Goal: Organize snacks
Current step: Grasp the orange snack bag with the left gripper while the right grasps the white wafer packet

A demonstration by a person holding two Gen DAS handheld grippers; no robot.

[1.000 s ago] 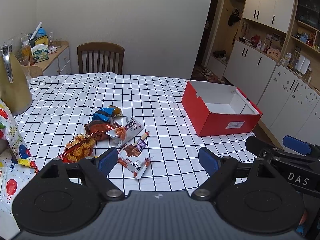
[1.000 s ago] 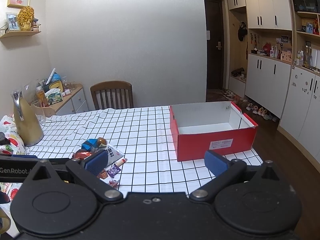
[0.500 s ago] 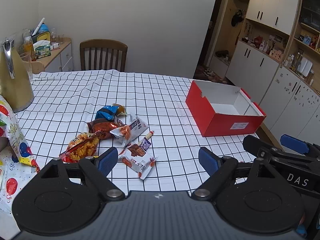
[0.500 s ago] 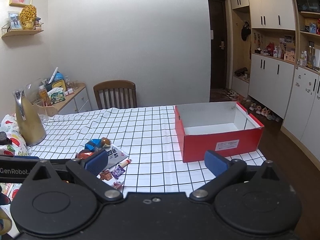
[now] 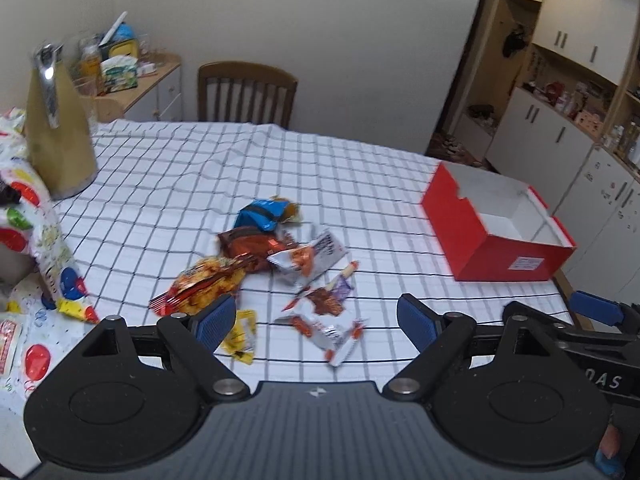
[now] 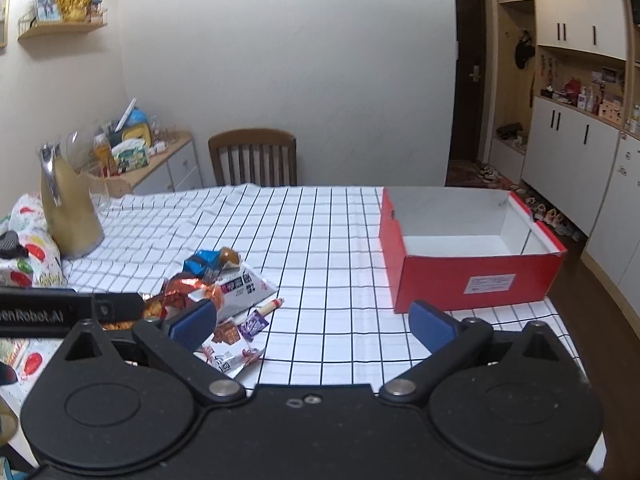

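Snacks [image 5: 280, 264] partly hidden behind spread left tongs [image 5: 316, 320], right tongs [image 6: 314, 324] spread, empty.

Both wrist views look forward over the checked table [image 5: 168, 168] from its near edge. The left view tilts down, close above the snacks [image 5: 276, 264]. The right view sits level beside it. Both share snacks, red box [image 6: 476, 276] and chair [image 6: 253, 156].

I get even, soft indoor light, no hard shadows. Left view is smeared w/ motion blur; right view sharper. Fisheye bends walls & cupboards [image 6: 568, 160] at edges, corners go dark.
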